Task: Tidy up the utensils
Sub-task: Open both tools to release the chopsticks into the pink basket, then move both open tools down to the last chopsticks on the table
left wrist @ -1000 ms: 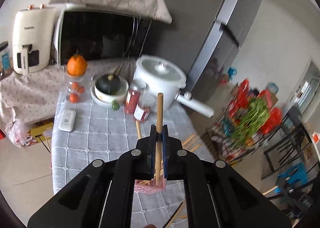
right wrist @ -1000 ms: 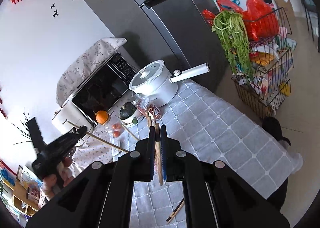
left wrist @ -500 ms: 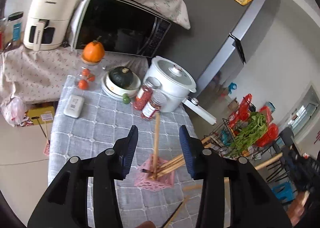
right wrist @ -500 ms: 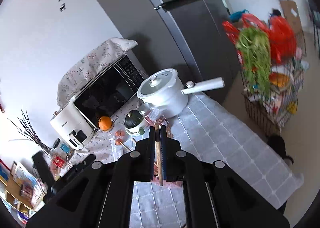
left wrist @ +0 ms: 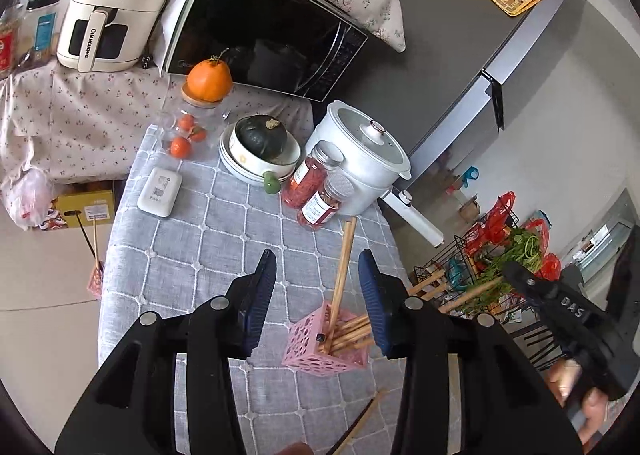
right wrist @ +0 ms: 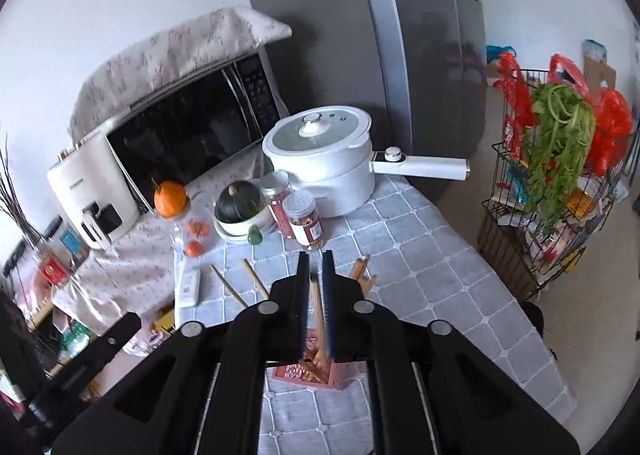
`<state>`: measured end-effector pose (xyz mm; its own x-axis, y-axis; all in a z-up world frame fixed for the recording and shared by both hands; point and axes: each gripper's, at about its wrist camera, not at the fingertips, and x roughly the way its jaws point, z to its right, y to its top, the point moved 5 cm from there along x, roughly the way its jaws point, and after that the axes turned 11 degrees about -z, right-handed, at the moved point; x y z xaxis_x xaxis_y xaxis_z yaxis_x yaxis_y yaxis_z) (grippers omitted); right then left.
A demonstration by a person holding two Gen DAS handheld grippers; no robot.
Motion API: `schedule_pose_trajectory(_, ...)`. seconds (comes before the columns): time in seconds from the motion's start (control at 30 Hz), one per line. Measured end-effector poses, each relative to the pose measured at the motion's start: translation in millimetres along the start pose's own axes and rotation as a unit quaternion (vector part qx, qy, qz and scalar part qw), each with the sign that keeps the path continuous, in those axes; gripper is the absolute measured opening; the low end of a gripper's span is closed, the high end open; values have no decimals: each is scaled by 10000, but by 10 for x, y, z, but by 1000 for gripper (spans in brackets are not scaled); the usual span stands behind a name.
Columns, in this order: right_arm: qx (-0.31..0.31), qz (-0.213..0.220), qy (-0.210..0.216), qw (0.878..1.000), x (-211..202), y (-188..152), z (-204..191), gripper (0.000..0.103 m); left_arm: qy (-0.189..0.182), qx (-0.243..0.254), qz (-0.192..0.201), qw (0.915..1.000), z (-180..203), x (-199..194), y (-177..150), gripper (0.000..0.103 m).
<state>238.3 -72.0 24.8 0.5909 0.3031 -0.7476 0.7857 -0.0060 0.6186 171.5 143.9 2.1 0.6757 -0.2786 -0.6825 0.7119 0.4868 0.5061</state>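
Observation:
A pink perforated holder (left wrist: 325, 347) stands on the grey checked tablecloth (left wrist: 224, 239) with several wooden chopsticks (left wrist: 341, 279) leaning in it. My left gripper (left wrist: 318, 295) is open and empty above it. My right gripper (right wrist: 316, 283) is shut on a wooden chopstick (right wrist: 316, 307), held over the holder (right wrist: 308, 373). In the left wrist view the right gripper (left wrist: 560, 307) comes in from the right with its chopstick (left wrist: 472, 293). One chopstick (left wrist: 360, 421) lies on the cloth near the front.
A white pot (left wrist: 360, 159), two spice jars (left wrist: 316, 183), a bowl with a dark squash (left wrist: 260, 147), a jar topped by an orange (left wrist: 208, 79) and a white remote (left wrist: 160, 191) stand behind. Microwave (left wrist: 260, 27), fridge (right wrist: 420, 35), wire vegetable rack (right wrist: 556, 175).
My left gripper opened and let its chopstick drop into the holder, then drew back. My right gripper swung in over the holder with its chopstick.

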Motion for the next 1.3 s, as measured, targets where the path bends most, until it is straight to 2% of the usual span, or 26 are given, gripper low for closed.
schedule_pose_trajectory(0.03,45,45,59,10000,-9,-18,-6,41,-12,42,-8,10000,18,-7,-13,41)
schedule_pose_trajectory(0.1,125,141,65,9998,-58,-56,16,45,-21,102,-6,9999,51,-16,-35,43)
schedule_pose_trajectory(0.23,235,70,1,9997,-118,-179,114,47,-14,229,-55,9997,129,-19,-106,47)
schedule_pose_trajectory(0.33,406,31,1,9992,-148,-319,251,58,39,341,-96,9994,189,-6,-183,52)
schedule_pose_trajectory(0.4,543,-3,-69,9985,-154,-471,385,63,129,412,-126,9990,221,14,-253,62)
schedule_pose_trajectory(0.47,654,-101,-167,9977,-138,-613,504,69,241,483,-168,9984,239,45,-325,67)
schedule_pose_trajectory(0.63,1181,-415,-417,9913,-71,-1130,969,86,508,886,-674,9925,314,308,-602,71)
schedule_pose_trajectory(0.77,1517,-812,-557,9835,23,-1597,1356,89,681,1269,-1222,9820,426,619,-896,80)
schedule_pose_trajectory(0.8,1517,-812,-557,9835,23,-1597,1356,89,743,1436,-1420,9766,476,738,-1008,81)
schedule_pose_trajectory(0.87,1674,-1111,-604,9777,96,-1845,1540,89,849,1683,-1713,9670,548,926,-1192,83)
schedule_pose_trajectory(0.93,1839,-1374,-593,9715,153,-2088,1716,89,944,1990,-2121,9521,631,1169,-1438,86)
schedule_pose_trajectory(0.97,1910,-1468,-554,9690,169,-2173,1770,89,964,2069,-2240,9475,655,1238,-1503,86)
schedule_pose_trajectory(1.03,2187,-1759,-341,9592,226,-2406,1931,89,1033,2286,-2602,9324,711,1464,-1724,88)
schedule_pose_trajectory(1.2,2743,-2185,36,9365,300,-2789,2202,89,1100,2512,-3189,9072,786,1902,-2052,91)
schedule_pose_trajectory(1.23,2835,-2209,80,9332,293,-2834,2266,89,1144,2518,-3189,9066,796,1955,-2074,90)
schedule_pose_trajectory(1.3,2890,-2147,76,9329,249,-2859,2334,89,1265,2437,-3057,9117,785,2033,-2050,84)
